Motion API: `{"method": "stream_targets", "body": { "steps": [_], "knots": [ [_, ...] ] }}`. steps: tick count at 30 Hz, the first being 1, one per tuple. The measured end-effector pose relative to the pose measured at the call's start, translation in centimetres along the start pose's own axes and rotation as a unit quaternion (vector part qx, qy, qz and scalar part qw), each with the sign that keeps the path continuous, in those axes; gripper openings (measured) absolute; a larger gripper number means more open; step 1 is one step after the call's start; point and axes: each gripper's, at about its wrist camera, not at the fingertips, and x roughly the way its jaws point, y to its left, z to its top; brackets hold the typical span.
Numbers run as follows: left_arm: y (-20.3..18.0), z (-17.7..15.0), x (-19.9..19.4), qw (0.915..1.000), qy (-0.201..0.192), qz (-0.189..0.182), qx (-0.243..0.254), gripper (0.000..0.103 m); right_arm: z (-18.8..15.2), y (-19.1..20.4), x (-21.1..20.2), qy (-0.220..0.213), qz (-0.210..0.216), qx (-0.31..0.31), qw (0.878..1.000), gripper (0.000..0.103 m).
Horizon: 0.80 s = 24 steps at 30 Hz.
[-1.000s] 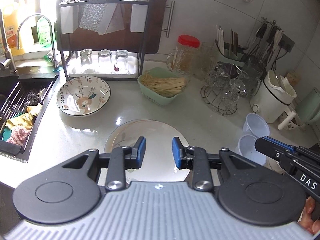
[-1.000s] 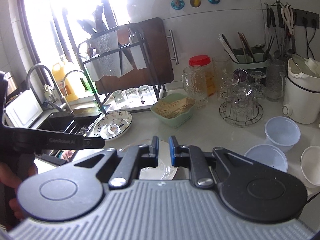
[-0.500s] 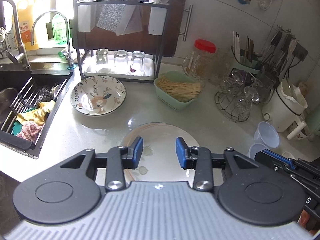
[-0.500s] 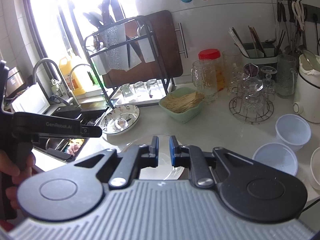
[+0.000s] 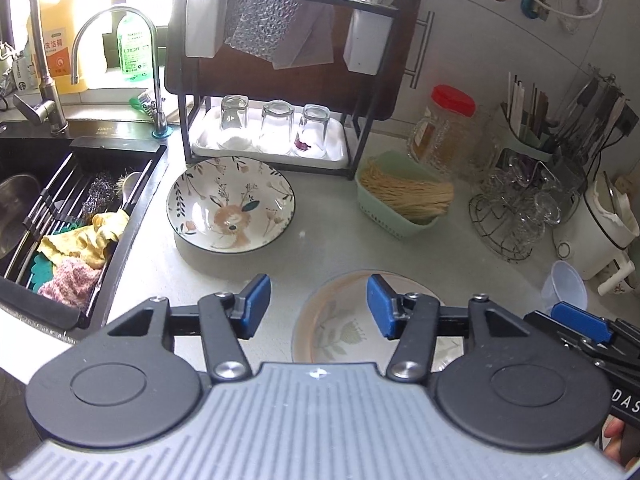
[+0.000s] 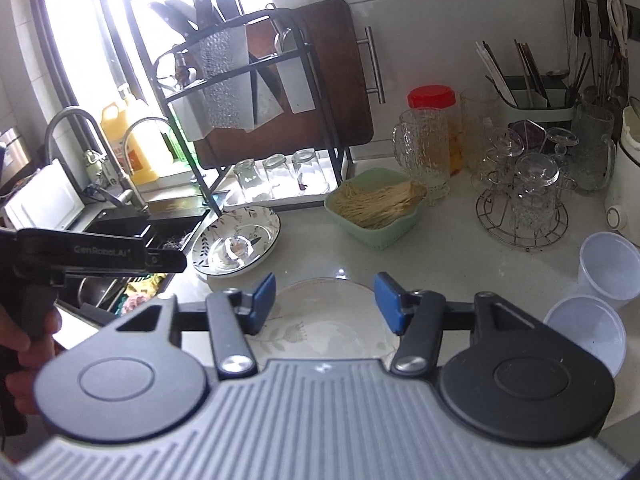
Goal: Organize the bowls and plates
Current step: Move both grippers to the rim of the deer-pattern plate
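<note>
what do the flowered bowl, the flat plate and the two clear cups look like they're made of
Flowered bowl: probably glazed ceramic, with a glossy printed pattern and dark rim. Flat plate: likely glazed ceramic too, shiny with a faint leaf print. Clear cups: seemingly thin frosted plastic, translucent and matte.

Bright daylight pours through the window (image 6: 80, 40) behind the sink (image 5: 24, 184). Right of the sink, a pale speckled surface (image 5: 328, 248) meets a white tiled wall (image 6: 460, 20).
</note>
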Motion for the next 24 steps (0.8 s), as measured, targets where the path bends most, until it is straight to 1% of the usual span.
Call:
{"method": "stream_targets", "body": {
  "steps": [2, 5, 7, 8, 9, 11, 13, 15, 20, 24],
  "knots": [
    [1.2, 1.0, 0.8, 1.0, 0.003, -0.007, -0.002, 0.06, 0.3, 0.4, 0.9, -0.001, -0.009, 0.009, 1.0, 0.07],
    [2.7, 2.4, 1.8, 0.9999, 0.005, -0.011, 0.003, 0.06, 0.7, 1.2, 2.7, 0.007, -0.022, 0.017, 1.0, 0.071],
    [3.7, 3.3, 2.5, 0.9999, 0.002, -0.012, 0.003, 0.06, 1.0, 1.8, 3.8, 0.011, -0.024, 0.023, 0.999, 0.071],
    [4.3, 3.7, 2.8, 0.9999, 0.002, -0.013, 0.002, 0.062, 1.2, 2.1, 4.4, 0.015, -0.024, 0.023, 0.999, 0.077],
    [5.0, 4.1, 3.2, 0.9999, 0.003, -0.013, 0.001, 0.063, 1.4, 2.3, 5.0, 0.021, -0.025, 0.023, 0.999, 0.087],
    [6.2, 4.9, 4.2, 0.9999, 0.006, -0.012, -0.002, 0.068, 1.7, 2.9, 6.2, 0.029, -0.017, 0.029, 0.999, 0.087],
    [7.3, 5.5, 5.2, 0.9999, 0.011, -0.006, 0.002, 0.071, 2.0, 3.5, 7.1, 0.035, -0.015, 0.034, 0.999, 0.087],
    [8.5, 6.1, 6.2, 0.9999, 0.014, -0.004, 0.003, 0.071, 2.1, 4.0, 8.2, 0.042, -0.016, 0.037, 0.998, 0.087],
    [11.5, 7.9, 8.4, 0.9997, 0.022, -0.011, -0.005, 0.071, 2.6, 5.6, 10.9, 0.054, -0.023, 0.044, 0.997, 0.087],
    [13.5, 9.0, 10.4, 0.9993, 0.033, -0.016, -0.002, 0.071, 3.1, 6.4, 13.1, 0.062, -0.03, 0.064, 0.996, 0.087]
  ]
}}
